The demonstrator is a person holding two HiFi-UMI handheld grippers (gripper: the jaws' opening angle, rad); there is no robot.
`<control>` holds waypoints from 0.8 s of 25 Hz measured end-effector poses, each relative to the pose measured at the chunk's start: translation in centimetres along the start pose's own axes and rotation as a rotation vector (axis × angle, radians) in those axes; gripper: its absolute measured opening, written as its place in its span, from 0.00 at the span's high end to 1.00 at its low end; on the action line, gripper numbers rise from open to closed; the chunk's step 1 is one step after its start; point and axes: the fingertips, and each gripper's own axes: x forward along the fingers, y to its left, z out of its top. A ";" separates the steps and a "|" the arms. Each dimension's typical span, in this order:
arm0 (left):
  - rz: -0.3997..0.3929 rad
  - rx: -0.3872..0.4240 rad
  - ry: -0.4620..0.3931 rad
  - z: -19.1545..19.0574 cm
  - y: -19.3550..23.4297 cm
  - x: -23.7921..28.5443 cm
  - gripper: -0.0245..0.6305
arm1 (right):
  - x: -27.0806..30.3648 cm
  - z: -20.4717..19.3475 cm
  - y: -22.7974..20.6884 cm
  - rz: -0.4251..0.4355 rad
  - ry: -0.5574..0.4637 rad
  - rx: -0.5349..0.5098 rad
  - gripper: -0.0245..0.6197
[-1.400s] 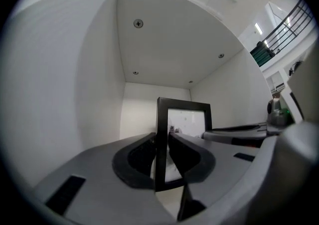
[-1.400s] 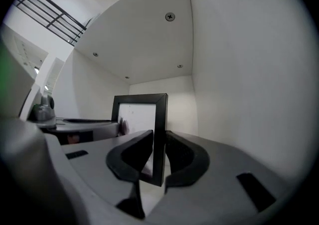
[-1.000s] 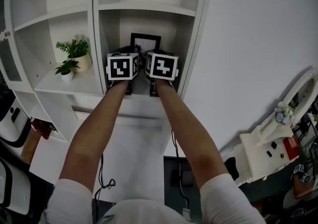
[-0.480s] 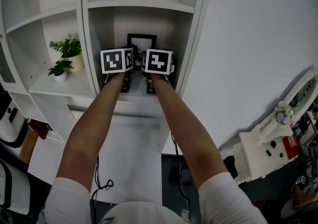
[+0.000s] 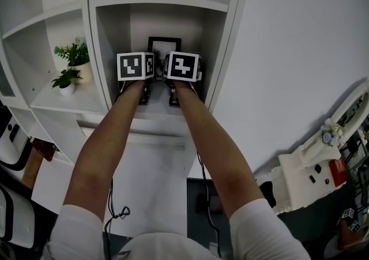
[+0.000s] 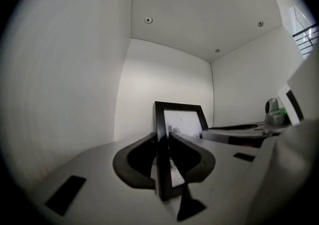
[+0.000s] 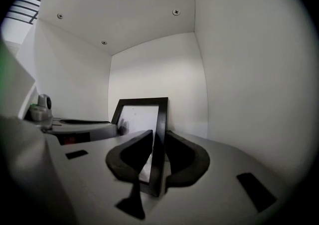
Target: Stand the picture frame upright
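Observation:
A black picture frame with a white picture stands upright deep in a white shelf compartment, close to its back wall. Both grippers reach into the compartment side by side; the head view shows mainly their marker cubes. In the left gripper view, my left gripper is shut on the left side bar of the picture frame. In the right gripper view, my right gripper is shut on the right side bar of the picture frame. The frame's bottom edge rests on the shelf floor.
The compartment's side walls and top shelf box the grippers in closely. Two small potted plants stand in the compartment to the left. A white wall lies to the right, and white clutter sits low at the right.
Both marker cubes have turned from tilted to level and sit slightly higher in the head view. The frame stays held between the two grippers.

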 end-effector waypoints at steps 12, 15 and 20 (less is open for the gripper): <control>0.011 0.004 -0.043 1.1 0.5 0.6 0.83 | 0.8 1.5 0.4 0.007 -0.070 -0.088 0.84; 0.008 0.006 -0.040 1.2 0.4 0.6 0.83 | 1.1 1.1 0.3 0.014 -0.047 -0.069 0.84; -0.001 0.012 -0.034 1.1 0.4 1.2 0.83 | 1.2 1.5 0.3 0.024 -0.053 -0.052 0.81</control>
